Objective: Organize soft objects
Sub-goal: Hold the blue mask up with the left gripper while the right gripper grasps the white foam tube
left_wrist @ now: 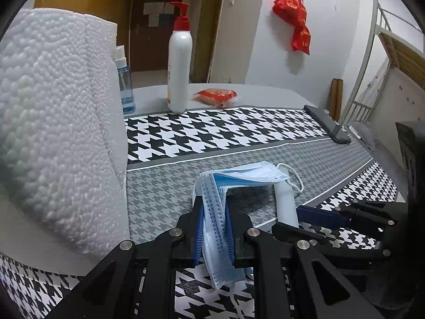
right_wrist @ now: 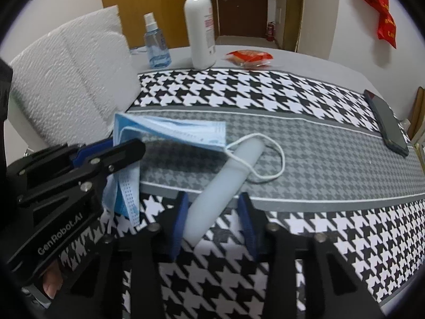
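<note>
The left gripper (left_wrist: 214,228) clenches the limp, featherlight face mask (left_wrist: 239,178), best pinched at its pleated edge, while the right gripper (right_wrist: 213,223) straddles the smooth white tube (right_wrist: 225,178), fingers not yet pressing.

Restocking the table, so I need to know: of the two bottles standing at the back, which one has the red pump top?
The tall white bottle, opaque, with a red pump head. The small blue spray bottle beside it is see-through with a clear cap.
</note>
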Motion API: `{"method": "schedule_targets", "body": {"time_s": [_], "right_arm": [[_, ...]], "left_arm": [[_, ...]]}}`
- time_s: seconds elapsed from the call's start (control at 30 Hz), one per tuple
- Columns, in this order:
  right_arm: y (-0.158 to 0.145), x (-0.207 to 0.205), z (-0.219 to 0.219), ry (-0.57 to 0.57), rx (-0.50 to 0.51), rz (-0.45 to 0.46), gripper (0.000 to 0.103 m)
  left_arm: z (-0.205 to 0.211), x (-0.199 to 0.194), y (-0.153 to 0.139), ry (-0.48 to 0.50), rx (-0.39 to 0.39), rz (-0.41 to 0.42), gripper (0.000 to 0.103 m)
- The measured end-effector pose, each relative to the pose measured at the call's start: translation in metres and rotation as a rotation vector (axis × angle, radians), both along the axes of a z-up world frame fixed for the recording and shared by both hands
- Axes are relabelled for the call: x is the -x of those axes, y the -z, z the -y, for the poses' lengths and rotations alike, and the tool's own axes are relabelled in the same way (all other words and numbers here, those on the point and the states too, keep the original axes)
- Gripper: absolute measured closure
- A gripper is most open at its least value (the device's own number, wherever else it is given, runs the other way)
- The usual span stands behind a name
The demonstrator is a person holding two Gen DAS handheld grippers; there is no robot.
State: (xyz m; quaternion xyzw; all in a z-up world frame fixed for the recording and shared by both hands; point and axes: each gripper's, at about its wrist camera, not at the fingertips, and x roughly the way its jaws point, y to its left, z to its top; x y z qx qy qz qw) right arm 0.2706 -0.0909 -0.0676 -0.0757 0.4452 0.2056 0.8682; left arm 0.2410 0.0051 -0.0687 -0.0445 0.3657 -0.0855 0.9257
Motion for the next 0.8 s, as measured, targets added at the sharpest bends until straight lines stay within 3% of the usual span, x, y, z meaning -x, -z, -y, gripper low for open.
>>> {"method": "schedule_targets", "body": {"time_s": [0.23, 0.33, 0.37, 0.8], "right_arm": [[-0.001, -0.002, -0.002, 0.02, 0.0, -0.007, 0.079], [-0.006, 0.001, 0.003, 0.025, -0.026, -0.011, 0.086], [-0.007, 0.003, 0.005, 0.025, -0.03, -0.012, 0.094], [-0.012, 0.022, 0.029, 0.068, -0.054, -0.02, 0.093]], "left_arm": [[0.001, 0.004, -0.003, 0.015, 0.007, 0.02, 0.087], [0.002, 0.006, -0.005, 0.019, 0.011, 0.029, 0.087], [0.002, 0.006, -0.005, 0.021, 0.011, 0.032, 0.087], [0.004, 0.007, -0.008, 0.016, 0.005, 0.052, 0.087]]}}
